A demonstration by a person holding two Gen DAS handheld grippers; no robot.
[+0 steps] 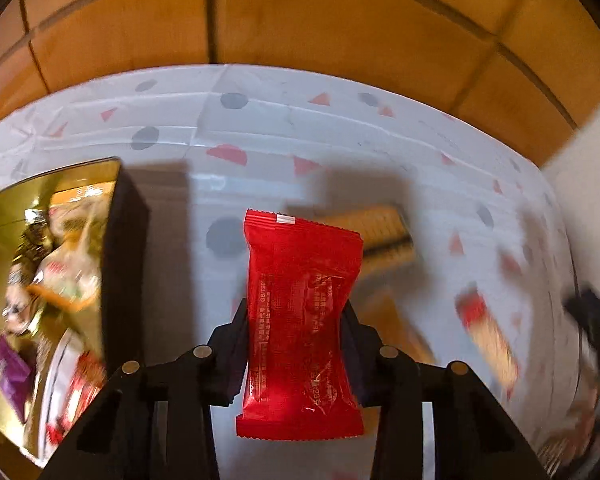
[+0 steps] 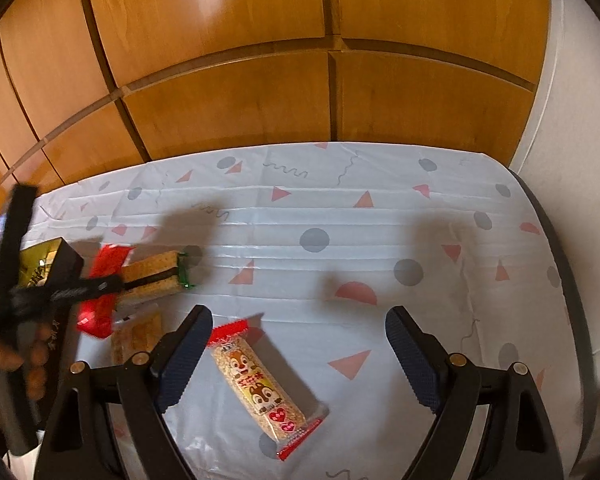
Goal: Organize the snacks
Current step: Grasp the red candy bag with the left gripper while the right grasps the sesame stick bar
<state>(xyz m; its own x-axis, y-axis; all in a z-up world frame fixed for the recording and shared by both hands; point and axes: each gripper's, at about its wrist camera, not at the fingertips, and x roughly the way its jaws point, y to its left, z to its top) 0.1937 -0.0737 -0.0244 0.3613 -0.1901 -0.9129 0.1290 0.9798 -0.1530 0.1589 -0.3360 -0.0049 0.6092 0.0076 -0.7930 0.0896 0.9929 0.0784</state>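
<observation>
1. Left wrist view. The left gripper [image 1: 296, 320] is clamped across the middle of a red snack packet [image 1: 300, 320], one pad on each long edge. The packet's long axis runs straight away from the fingers, and it hangs clear above the patterned tablecloth [image 1: 380, 132]. The gold-lined box [image 1: 124, 240], already holding assorted wrapped snacks, lies just to the left of the packet; the delivery appears to need a short sideways carry over its dark wall. A wafer sandwich pack [image 1: 384, 232] rests on the cloth beyond the packet. Objects at the right edge are too blurred to name.

2. Right wrist view. The right gripper [image 2: 300, 356] stands with fingers wide apart, holding nothing. A cartoon-printed rice bar [image 2: 266, 390] lies flat on the cloth between and slightly below the fingers, nearer the left finger [image 2: 180, 364]. Its long axis runs diagonally, red end toward the upper left, so a wrist roll would probably be needed to close across its narrow width. This hand is by far the nearer to the bar.
</observation>
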